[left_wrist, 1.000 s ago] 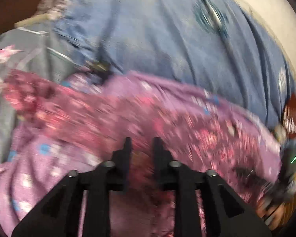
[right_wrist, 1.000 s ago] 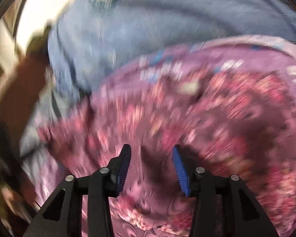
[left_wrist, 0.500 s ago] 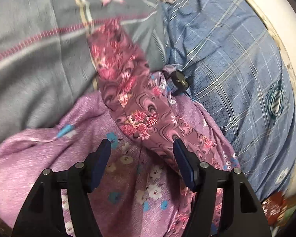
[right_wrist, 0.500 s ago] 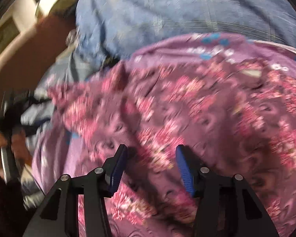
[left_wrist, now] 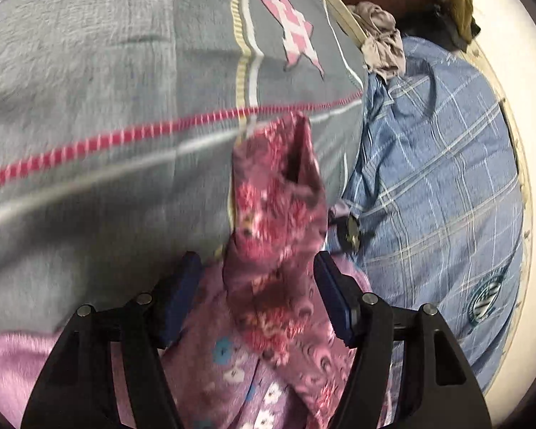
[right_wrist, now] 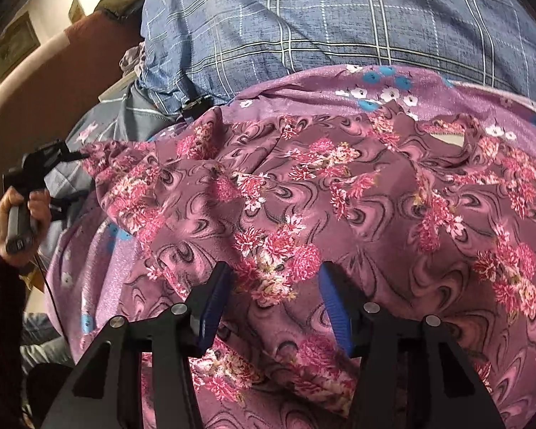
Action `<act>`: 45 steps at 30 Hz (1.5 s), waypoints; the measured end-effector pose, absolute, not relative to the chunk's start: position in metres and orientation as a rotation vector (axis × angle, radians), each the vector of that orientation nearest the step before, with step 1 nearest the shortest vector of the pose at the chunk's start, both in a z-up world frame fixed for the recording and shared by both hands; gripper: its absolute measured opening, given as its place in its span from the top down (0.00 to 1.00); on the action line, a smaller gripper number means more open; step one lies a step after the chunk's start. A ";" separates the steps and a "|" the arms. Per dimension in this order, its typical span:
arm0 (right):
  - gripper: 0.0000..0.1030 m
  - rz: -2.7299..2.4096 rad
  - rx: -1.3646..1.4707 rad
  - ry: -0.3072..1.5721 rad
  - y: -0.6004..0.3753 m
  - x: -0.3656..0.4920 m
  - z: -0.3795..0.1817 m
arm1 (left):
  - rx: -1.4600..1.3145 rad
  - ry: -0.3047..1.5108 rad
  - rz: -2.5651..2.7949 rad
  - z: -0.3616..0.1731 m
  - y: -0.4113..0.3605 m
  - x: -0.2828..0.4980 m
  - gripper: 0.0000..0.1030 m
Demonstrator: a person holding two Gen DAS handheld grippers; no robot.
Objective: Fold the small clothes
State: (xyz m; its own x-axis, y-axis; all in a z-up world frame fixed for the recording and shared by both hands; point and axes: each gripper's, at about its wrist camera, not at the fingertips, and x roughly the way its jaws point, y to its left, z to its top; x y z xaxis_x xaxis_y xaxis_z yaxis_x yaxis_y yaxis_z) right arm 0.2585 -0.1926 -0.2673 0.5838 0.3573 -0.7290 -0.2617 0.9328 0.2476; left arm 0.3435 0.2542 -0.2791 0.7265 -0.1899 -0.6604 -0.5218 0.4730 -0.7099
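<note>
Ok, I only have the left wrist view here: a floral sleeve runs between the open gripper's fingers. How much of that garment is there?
Observer: The right wrist view shows the maroon floral garment spread wide over a lilac flowered cloth.
Operator: Is the right gripper on it?
Observer: The right gripper stands open over it, with floral fabric between its fingers, apparently not clamped.
Operator: Any sign of the neckline?
Observer: Yes, a neck opening shows towards the far right of the garment.
</note>
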 end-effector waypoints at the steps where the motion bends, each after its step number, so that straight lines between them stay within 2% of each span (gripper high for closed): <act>1: 0.48 0.360 0.110 0.874 -0.191 0.258 -0.268 | -1.084 0.767 0.220 -0.279 0.259 0.345 0.38; 12: 0.48 0.366 0.090 0.868 -0.190 0.260 -0.269 | -0.972 0.721 0.170 -0.247 0.252 0.343 0.39; 21: 0.48 0.372 0.083 0.866 -0.190 0.259 -0.270 | -0.956 0.804 0.163 -0.269 0.248 0.380 0.39; 23: 0.48 0.373 0.081 0.866 -0.190 0.259 -0.270 | -0.935 0.804 0.177 -0.269 0.248 0.388 0.43; 24: 0.48 0.373 0.081 0.866 -0.189 0.259 -0.270 | -0.923 0.800 0.177 -0.269 0.248 0.391 0.53; 25: 0.49 0.374 0.081 0.866 -0.189 0.259 -0.270 | -0.900 0.807 0.184 -0.268 0.247 0.395 0.69; 26: 0.49 0.377 0.082 0.867 -0.189 0.259 -0.270 | -0.869 0.824 0.197 -0.267 0.246 0.399 0.77; 27: 0.52 0.377 0.083 0.866 -0.190 0.259 -0.269 | -0.838 0.840 0.209 -0.267 0.245 0.402 0.92; 29: 0.71 0.372 0.092 0.865 -0.194 0.259 -0.268 | -0.801 0.846 0.216 -0.264 0.243 0.404 0.93; 30: 0.83 0.374 0.102 0.867 -0.196 0.259 -0.267 | -0.789 0.843 0.214 -0.262 0.241 0.403 0.93; 31: 0.86 0.376 0.117 0.866 -0.200 0.259 -0.265 | -0.775 0.835 0.204 -0.256 0.238 0.401 0.94; 37: 0.86 0.317 0.232 0.765 -0.236 0.253 -0.245 | -0.627 0.750 0.077 -0.195 0.194 0.379 0.94; 45: 0.85 0.200 0.390 0.708 -0.298 0.249 -0.233 | -0.418 0.718 -0.207 -0.096 0.067 0.344 0.94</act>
